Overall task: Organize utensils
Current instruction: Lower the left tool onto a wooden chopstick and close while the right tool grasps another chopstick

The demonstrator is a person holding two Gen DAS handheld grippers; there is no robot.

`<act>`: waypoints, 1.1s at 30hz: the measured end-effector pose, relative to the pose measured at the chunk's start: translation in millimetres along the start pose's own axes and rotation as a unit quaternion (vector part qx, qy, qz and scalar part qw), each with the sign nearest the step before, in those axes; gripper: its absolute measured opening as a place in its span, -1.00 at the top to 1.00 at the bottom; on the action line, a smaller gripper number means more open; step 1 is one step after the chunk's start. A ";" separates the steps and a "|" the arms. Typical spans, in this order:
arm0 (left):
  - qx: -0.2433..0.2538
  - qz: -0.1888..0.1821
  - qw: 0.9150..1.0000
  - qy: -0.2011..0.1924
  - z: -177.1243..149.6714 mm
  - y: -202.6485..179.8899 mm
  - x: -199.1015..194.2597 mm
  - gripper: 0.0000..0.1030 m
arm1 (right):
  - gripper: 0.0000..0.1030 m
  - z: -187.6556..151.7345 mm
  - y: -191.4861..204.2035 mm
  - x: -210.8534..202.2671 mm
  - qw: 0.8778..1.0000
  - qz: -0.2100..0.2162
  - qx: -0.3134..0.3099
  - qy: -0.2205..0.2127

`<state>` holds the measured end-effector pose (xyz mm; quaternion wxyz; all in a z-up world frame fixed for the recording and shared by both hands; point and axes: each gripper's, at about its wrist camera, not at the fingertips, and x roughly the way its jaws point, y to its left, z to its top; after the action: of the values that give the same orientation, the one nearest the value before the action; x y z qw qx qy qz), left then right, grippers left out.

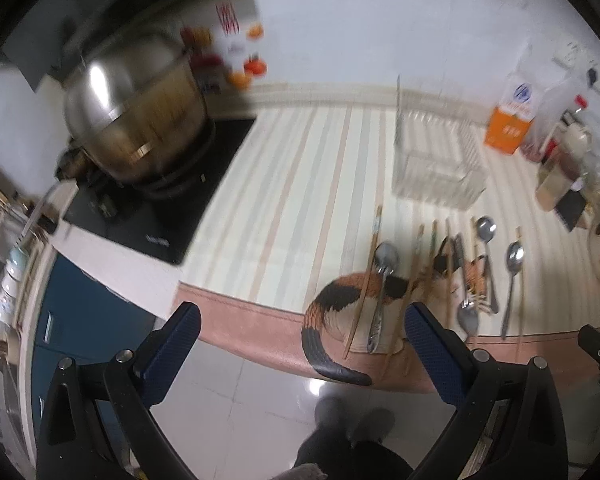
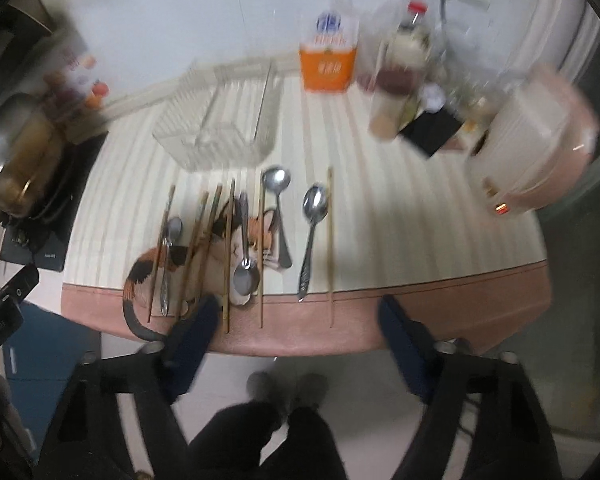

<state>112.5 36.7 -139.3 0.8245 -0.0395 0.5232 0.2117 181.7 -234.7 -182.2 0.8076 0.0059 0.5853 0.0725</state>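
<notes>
Several metal spoons (image 2: 313,232) and wooden chopsticks (image 2: 329,240) lie in a row on a striped mat with a cat picture (image 2: 236,240), near the counter's front edge. They also show in the left wrist view, the spoons (image 1: 382,292) beside the chopsticks (image 1: 364,280). A clear plastic organizer box (image 2: 220,136) stands behind them; it appears empty in the left wrist view (image 1: 436,164). My left gripper (image 1: 302,332) is open and empty, held off the counter's front edge. My right gripper (image 2: 296,328) is open and empty, just before the utensils' handles.
A steel pot (image 1: 136,116) sits on a black cooktop (image 1: 172,192) at left. An orange carton (image 2: 328,60), bottles and jars (image 2: 396,80) stand at the back right. A white rice cooker (image 2: 536,144) is at right. The floor and the person's feet (image 2: 288,392) are below.
</notes>
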 end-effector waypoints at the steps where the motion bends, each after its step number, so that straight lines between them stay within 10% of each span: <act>1: 0.001 -0.002 1.000 0.012 0.5 -0.3 12.5 -1.00 | -0.17 2.3 0.4 13.8 1.000 0.007 0.001 0.012; 6: 0.017 -0.047 0.995 0.086 2.0 -11.2 79.7 -0.64 | 0.28 11.8 3.2 69.6 0.998 0.035 0.017 0.055; 18: 0.077 -0.129 0.971 0.187 24.2 -43.3 199.1 0.09 | 0.54 49.3 26.8 177.2 0.990 0.033 0.064 0.124; 24: 0.095 -0.135 0.968 0.189 32.8 -48.7 212.5 0.91 | 0.75 59.8 39.9 206.1 0.989 0.007 0.059 0.137; 33: 0.065 -0.146 0.965 0.206 34.5 -11.9 213.5 0.92 | 0.87 54.9 54.0 215.8 0.986 -0.024 0.047 0.158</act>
<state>223.8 101.5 -313.4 0.7214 -0.1051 0.6832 0.0416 293.3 -150.4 -363.7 0.7054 0.0179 0.7081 0.0253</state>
